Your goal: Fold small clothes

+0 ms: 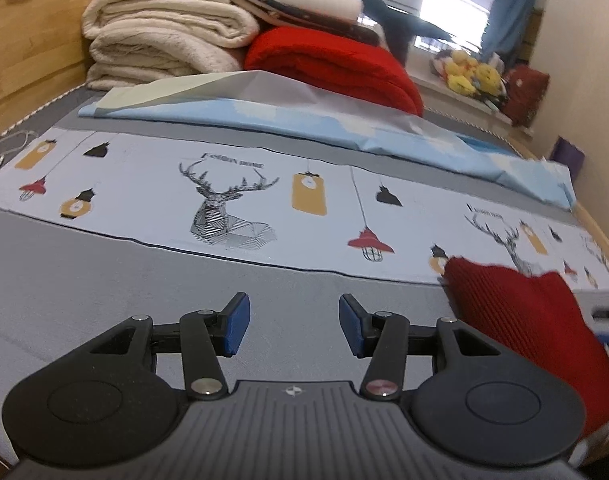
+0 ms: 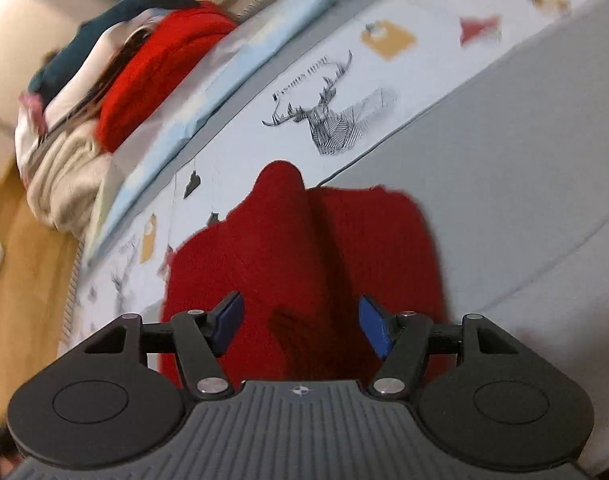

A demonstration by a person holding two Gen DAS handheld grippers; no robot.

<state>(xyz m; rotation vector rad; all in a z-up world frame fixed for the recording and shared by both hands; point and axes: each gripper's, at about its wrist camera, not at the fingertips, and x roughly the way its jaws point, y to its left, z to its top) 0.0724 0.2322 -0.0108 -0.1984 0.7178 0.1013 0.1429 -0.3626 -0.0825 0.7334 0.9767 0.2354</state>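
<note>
Your left gripper [image 1: 292, 326] hangs apart beside the red garment [image 1: 532, 328]; your right gripper [image 2: 300, 326] – fingers apart, gripping nothing – over it.

The ribbed knit garment [image 2: 304, 248] is showing dark red. The bed sheet [image 1: 144, 264] is showing grey, with a white band [image 1: 152, 184] carrying black stag heads, yellow and red lanterns. The claw pads [image 1: 238, 324] are showing blue. The folded blankets [image 1: 156, 36] are showing cream.
</note>
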